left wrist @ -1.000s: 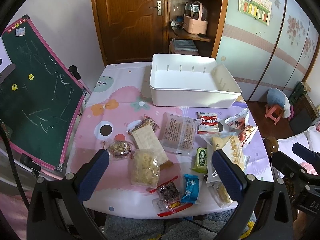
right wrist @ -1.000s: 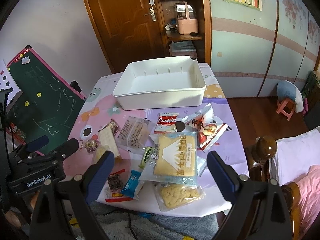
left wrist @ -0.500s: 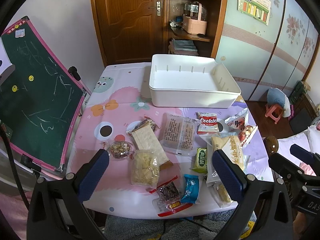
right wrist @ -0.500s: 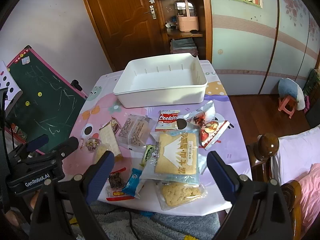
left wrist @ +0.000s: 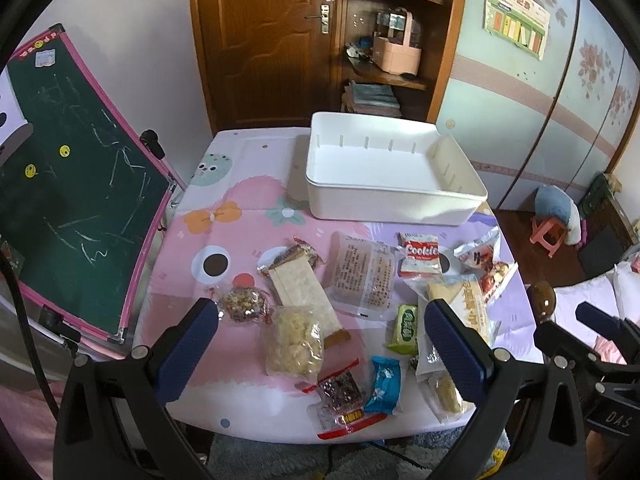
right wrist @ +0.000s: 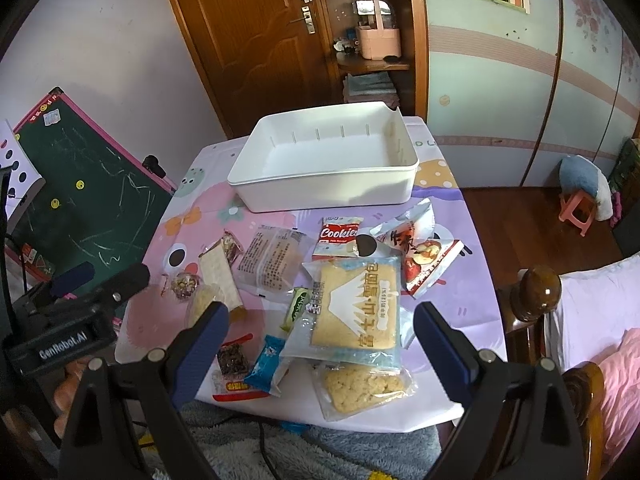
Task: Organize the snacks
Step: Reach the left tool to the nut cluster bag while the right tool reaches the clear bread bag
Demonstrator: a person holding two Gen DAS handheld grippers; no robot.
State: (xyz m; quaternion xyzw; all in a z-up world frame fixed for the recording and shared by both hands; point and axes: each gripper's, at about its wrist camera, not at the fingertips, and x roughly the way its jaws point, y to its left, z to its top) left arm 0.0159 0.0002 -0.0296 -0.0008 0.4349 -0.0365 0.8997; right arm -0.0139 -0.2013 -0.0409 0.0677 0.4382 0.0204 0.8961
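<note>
- Left gripper: spread wide, holding nothing, hovering over the table's near edge.
- At 9 o'clock of the spread: nut ball, flat cracker, puffed pack.
- Centre: clear pastry pack, green candy, blue candy, red-edged bar.
- At 3 o'clock: Cookies, bread, red-and-white bag.
- Bin at 12 o'clock, nothing inside.
- Right gripper: likewise wide and unloaded.
- Nothing sorted yet; every snack left to move, judging by the bare bin.
</note>
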